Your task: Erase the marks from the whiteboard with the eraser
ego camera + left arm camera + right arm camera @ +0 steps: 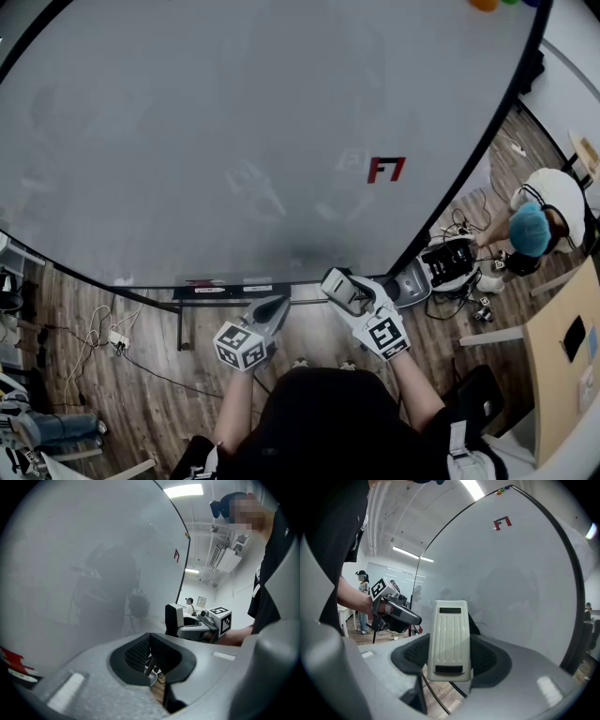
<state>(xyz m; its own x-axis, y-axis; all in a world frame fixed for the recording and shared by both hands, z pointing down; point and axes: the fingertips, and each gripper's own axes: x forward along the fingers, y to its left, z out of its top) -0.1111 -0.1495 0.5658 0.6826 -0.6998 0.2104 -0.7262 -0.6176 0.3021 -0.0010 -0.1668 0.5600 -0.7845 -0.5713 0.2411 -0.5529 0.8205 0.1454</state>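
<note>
The large whiteboard [234, 122] fills most of the head view. A red and dark mark [385, 170] sits on its right part, with faint grey smudges lower down; the mark [502, 523] also shows high in the right gripper view and the mark [176, 555] small in the left gripper view. My right gripper [339, 286] is shut on the cream-white eraser [450, 639], held just below the board's lower edge, apart from the mark. Beside it on the left, my left gripper [274, 306] is shut on nothing, its black pads [140, 653] together.
A person in a blue cap [534, 228] crouches at the right by equipment and cables [450, 262] on the wood floor. A wooden table [562, 356] stands at the lower right. More cables [103, 333] lie at the left. The board's tray [225, 289] holds labels.
</note>
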